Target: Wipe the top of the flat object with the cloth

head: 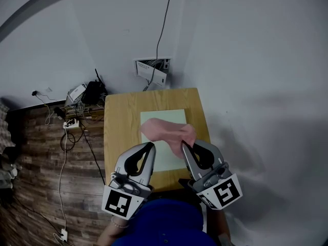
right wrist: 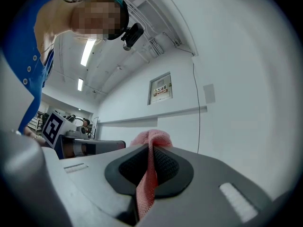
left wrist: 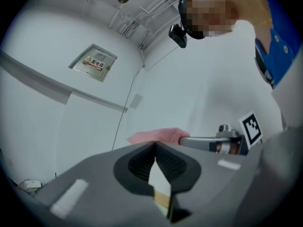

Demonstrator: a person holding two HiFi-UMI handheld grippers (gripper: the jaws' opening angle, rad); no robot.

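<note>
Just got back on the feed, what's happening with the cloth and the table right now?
A person holds a gripper in each hand above the wooden table. The right gripper is shut on the pink cloth, which looks lifted above the pale flat sheet lying on the table. The left gripper is shut near the cloth's other end; no cloth shows between its jaws.

Pink cloth [head: 166,132], pale mint flat object [head: 161,118], honey-coloured wood-grain desk [head: 120,137].
The left claw [head: 152,145] and right claw [head: 184,146] are grey with black ribbed inner pads, and each carries a black-and-white square marker. The floor [head: 36,147] is dark brown planking, the wall [head: 246,60] pale grey-white, and the person's top [head: 164,222] deep blue.
</note>
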